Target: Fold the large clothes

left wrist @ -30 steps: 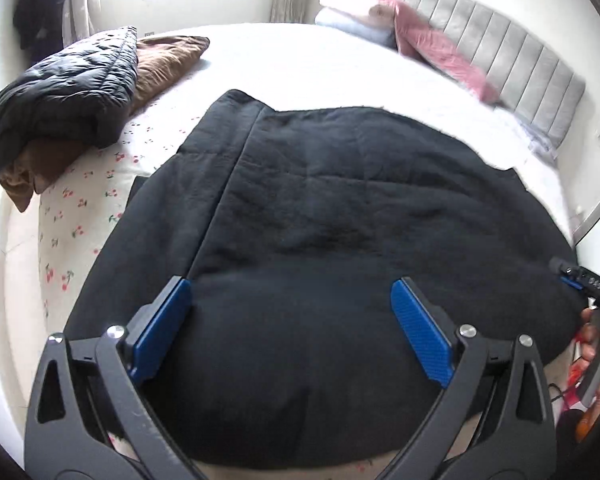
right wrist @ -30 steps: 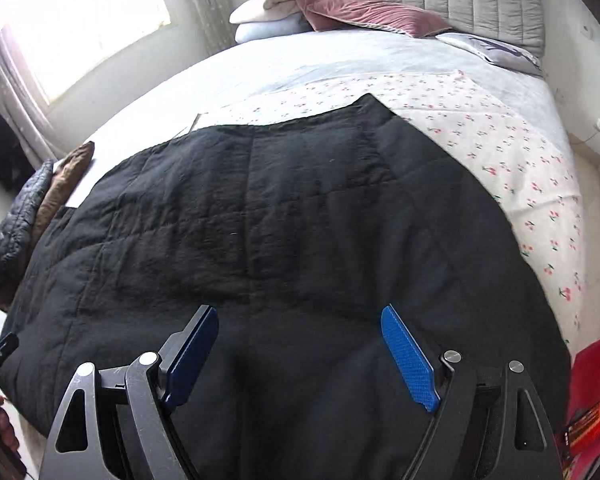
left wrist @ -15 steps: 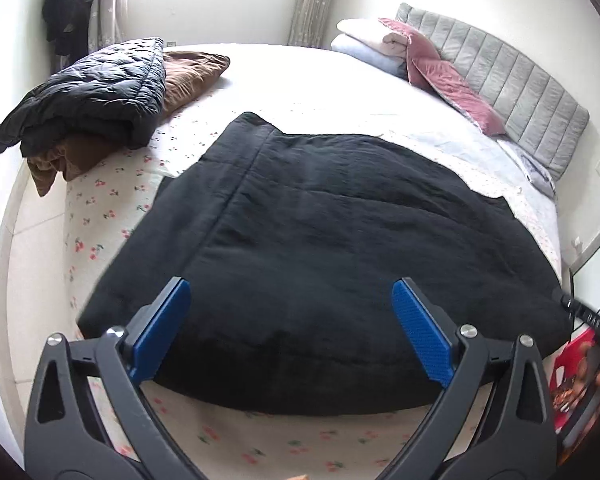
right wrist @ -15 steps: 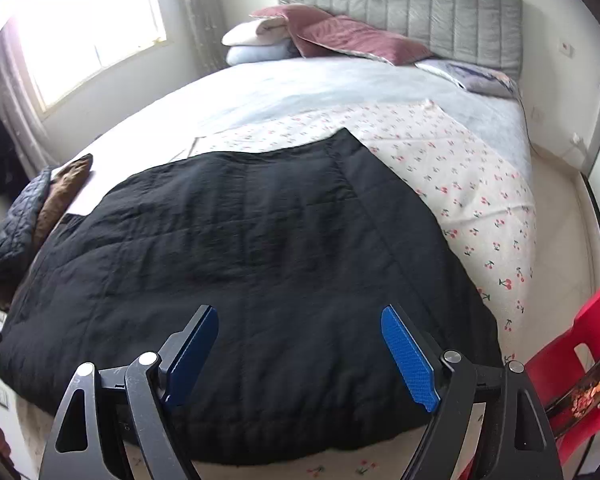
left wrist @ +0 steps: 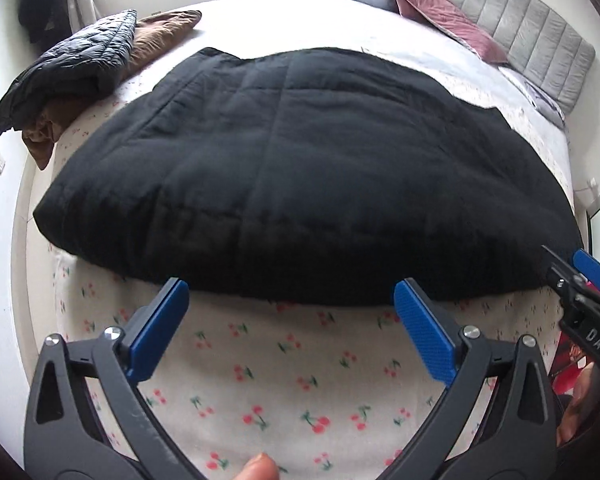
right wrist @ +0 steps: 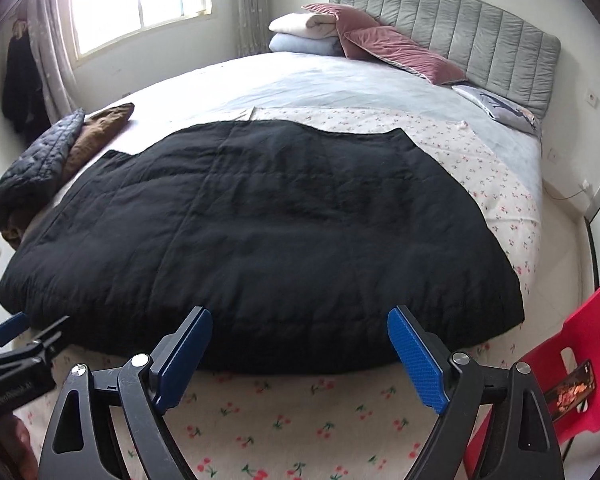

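Left wrist view reads "DAS" on the right gripper (left wrist: 580,276); left gripper (left wrist: 292,304) and right both spread, gripping nothing; black quilted garment (right wrist: 260,224) lies flat on the cherry-print sheet (right wrist: 284,420); folded dark jacket (left wrist: 80,60) beside it; red chair (right wrist: 580,360) nearby.

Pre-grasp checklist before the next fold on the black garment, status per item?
1. Left gripper open and holding nothing: ok.
2. Right gripper open and holding nothing: ok.
3. Black garment spread flat on the cherry-print sheet: ok; the near hem shows in full.
4. Near hem within the jaws: not ok; both grippers sit short of it, over bare sheet.
5. Other clothes apart from the fold area: ok; the folded pile lies at the far left corner, and the pillows stay by the headboard.
6. Sleeves tucked under or folded in: cannot tell; only the top surface shows.
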`<state>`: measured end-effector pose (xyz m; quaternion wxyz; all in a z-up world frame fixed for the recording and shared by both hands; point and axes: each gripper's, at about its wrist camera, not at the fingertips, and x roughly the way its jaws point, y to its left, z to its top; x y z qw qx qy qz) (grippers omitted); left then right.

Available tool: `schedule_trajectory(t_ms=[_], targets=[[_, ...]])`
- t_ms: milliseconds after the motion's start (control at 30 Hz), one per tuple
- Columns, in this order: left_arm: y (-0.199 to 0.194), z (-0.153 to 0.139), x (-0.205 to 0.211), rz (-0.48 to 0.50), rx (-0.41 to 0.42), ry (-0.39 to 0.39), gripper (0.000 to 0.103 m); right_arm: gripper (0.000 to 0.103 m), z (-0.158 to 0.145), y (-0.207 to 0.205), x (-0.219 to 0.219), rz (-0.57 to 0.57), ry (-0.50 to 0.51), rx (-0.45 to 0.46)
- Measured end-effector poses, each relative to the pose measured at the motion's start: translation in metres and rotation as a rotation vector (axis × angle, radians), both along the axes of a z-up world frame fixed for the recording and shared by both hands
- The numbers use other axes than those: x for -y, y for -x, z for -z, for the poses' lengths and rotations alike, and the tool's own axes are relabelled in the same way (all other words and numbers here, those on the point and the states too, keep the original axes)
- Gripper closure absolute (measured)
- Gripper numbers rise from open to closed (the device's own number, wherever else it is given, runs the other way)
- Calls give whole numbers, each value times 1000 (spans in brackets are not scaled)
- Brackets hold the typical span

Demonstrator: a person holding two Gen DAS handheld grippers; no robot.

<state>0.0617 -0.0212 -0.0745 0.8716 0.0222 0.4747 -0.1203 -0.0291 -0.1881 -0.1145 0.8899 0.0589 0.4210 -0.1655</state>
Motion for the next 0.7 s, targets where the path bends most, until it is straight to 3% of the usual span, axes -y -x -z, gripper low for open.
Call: schedule_trajectory(t_ms=[300, 700], targets=[[34, 3, 26, 51, 45, -46, 1, 12, 6, 20, -12, 4, 26, 5], [40, -2, 31, 50, 111, -68, 1, 12, 3, 22, -6, 30, 29, 31]])
